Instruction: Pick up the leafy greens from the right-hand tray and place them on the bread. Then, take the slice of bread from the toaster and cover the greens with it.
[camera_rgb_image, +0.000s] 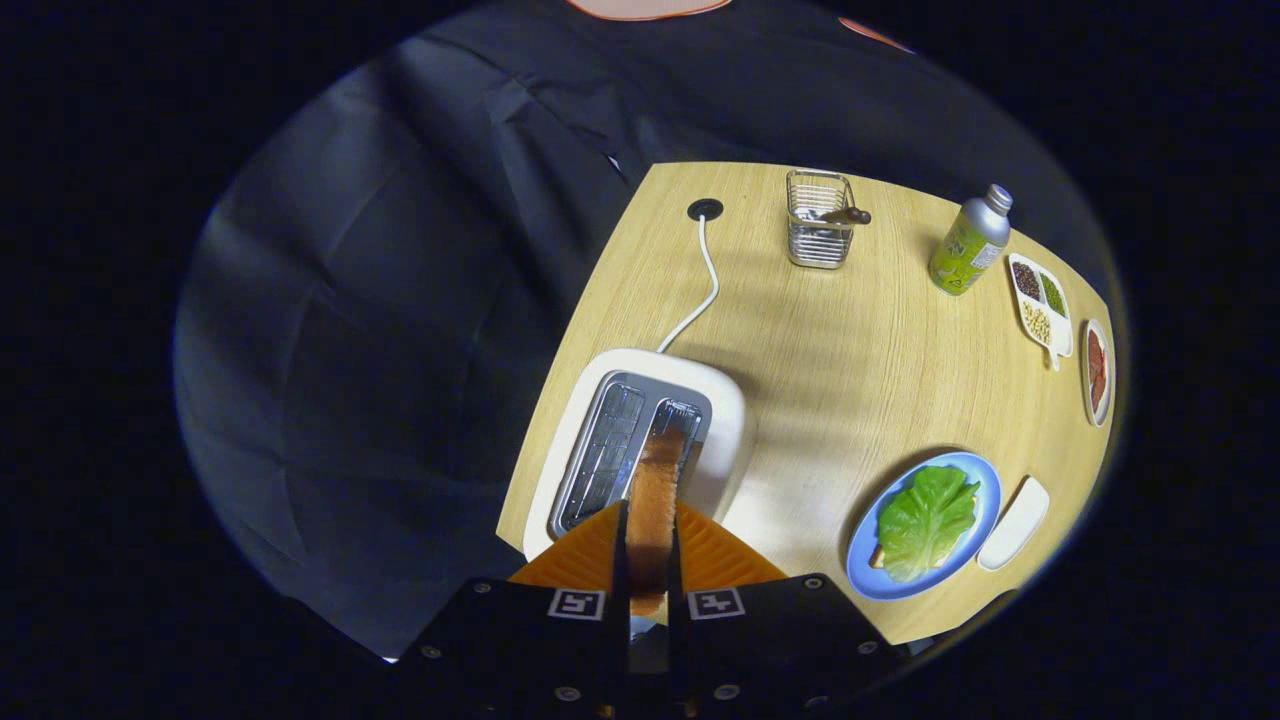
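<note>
- One wooden table took up most of what I could see, its pale grain bare through the middle and the dark cloth wall hanging behind it.
- The white toaster stood at the table's near left corner, directly ahead of the fingers, with two slots open on top; a white cord ran from its back to a round black hole near the table's far edge.
- The gripper hung above the toaster, and its two fingers were clenched on the slice of bread, one pressing each flat face. The slice stood on edge, with its far end over the toaster's right slot.
- A blue plate sat on the near right part of the table, well apart from the toaster. The leafy greens lay spread on it, on top of a lower slice whose crust just peeked out at the near edge.
- A small white tray lay just beside the plate on its right.
- A wire basket stood toward the far edge with a brown handle poking from it.
- A green bottle with a silver cap stood to the right of the basket.
- A divided white dish of dried beans or seeds lay beyond the bottle, near the right edge.
- A little dish holding something red lay next to it, nearer to me.
</note>
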